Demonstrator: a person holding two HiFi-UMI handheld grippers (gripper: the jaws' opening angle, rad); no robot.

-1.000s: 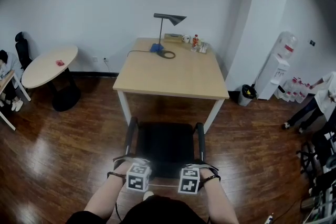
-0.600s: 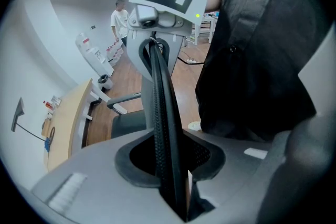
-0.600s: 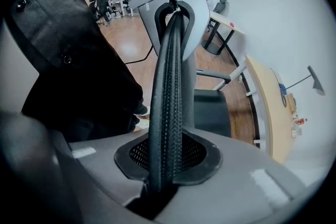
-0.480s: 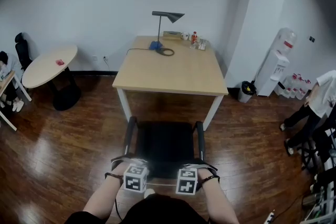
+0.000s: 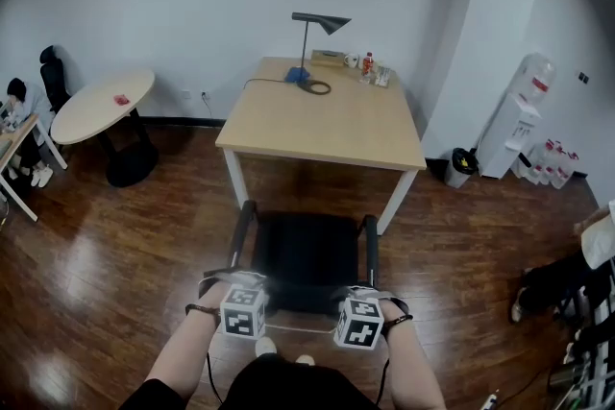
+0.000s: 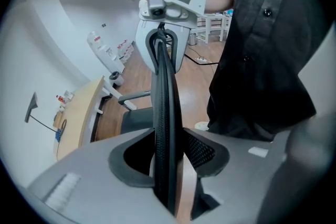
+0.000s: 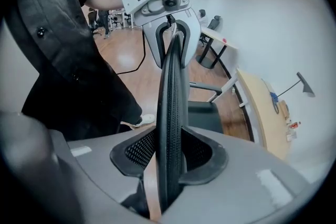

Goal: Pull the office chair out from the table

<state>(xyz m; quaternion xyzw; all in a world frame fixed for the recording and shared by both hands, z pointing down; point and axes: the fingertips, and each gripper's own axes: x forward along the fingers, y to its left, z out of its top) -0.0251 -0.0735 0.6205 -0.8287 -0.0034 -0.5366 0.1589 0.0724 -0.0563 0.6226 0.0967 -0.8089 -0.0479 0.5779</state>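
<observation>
The black office chair (image 5: 306, 250) stands on the wood floor, just in front of the light wooden table (image 5: 327, 125) and clear of its front edge. Both grippers sit over the top edge of the backrest. In the left gripper view the thin backrest edge (image 6: 164, 113) runs between the jaws of my left gripper (image 6: 165, 157), which are opening, and a strip of floor shows beside one pad. My right gripper (image 7: 170, 157) straddles the same edge (image 7: 172, 113); its jaws are opening too, with a gap at one pad. From the head view, left gripper (image 5: 248, 288) and right gripper (image 5: 357, 298) are a seat's width apart.
A desk lamp (image 5: 317, 22) and small bottles stand at the table's far end. A round table (image 5: 101, 106) is at the left, with a seated person (image 5: 14, 101) beyond it. A bin (image 5: 462, 163) and water dispenser (image 5: 524, 110) stand at the right, and a person (image 5: 577, 274) is at the lower right.
Both grippers stay on the backrest top, a little lower in the picture. The chair keeps its distance from the table. The person at the right has moved towards the lower right corner.
</observation>
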